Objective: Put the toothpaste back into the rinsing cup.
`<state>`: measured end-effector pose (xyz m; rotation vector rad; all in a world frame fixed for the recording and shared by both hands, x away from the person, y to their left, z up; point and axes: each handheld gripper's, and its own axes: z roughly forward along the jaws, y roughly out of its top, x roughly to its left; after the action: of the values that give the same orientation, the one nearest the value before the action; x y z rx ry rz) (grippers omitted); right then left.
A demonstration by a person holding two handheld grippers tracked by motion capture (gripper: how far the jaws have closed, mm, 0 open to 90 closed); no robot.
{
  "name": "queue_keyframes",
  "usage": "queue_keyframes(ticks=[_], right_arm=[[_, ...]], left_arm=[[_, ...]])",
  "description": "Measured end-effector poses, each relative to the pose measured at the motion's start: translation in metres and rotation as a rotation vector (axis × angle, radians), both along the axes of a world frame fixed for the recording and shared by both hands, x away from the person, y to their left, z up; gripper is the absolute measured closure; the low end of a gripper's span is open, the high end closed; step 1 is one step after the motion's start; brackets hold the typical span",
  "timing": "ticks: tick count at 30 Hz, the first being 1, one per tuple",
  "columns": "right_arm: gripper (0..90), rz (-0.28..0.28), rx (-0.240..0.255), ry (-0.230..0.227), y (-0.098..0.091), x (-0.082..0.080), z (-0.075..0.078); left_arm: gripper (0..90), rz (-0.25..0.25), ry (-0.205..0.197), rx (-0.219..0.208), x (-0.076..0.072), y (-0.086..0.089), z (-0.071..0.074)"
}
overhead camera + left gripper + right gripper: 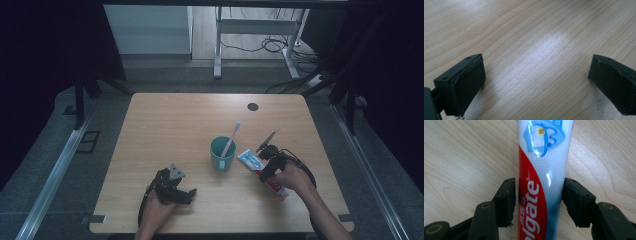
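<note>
While my right gripper (539,202) clamps the toothpaste (541,182) beside the cup (222,154), I must lift it; left gripper (536,82) gapes empty.

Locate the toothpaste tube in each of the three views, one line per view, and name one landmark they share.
High view: the toothpaste tube lies on the table right of the teal cup, under the right hand-held gripper.
Left gripper view: not in it; bare wood between wide-open jaws.
Right gripper view: the tube runs up the centre, both jaws against its sides.
Shared landmark: the light wood-grain tabletop.
</note>
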<state>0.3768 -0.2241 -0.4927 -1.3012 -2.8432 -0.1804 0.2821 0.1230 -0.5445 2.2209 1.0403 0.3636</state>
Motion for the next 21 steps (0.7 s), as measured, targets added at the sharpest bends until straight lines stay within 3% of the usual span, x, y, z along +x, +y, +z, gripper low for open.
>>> queue_keyframes(ticks=[12,18,19,21], right_arm=[[47.6,0.005,-0.065,0.041,0.012,0.012,-0.006],[56.7,-0.002,-0.069,0.051,0.012,0.014,-0.004],[63.5,-0.016,-0.055,0.062,0.01,0.015,-0.002],[65.6,-0.016,-0.049,0.061,0.008,0.015,0.0]], left_arm=[[1.1,0.0,0.0,0.002,0.0,0.0,0.0],[1.2,-0.002,-0.001,0.001,0.0,0.0,0.0],[1.2,-0.002,0.0,0.001,0.0,0.0,0.0],[1.2,-0.002,-0.001,0.001,0.0,0.0,0.0]])
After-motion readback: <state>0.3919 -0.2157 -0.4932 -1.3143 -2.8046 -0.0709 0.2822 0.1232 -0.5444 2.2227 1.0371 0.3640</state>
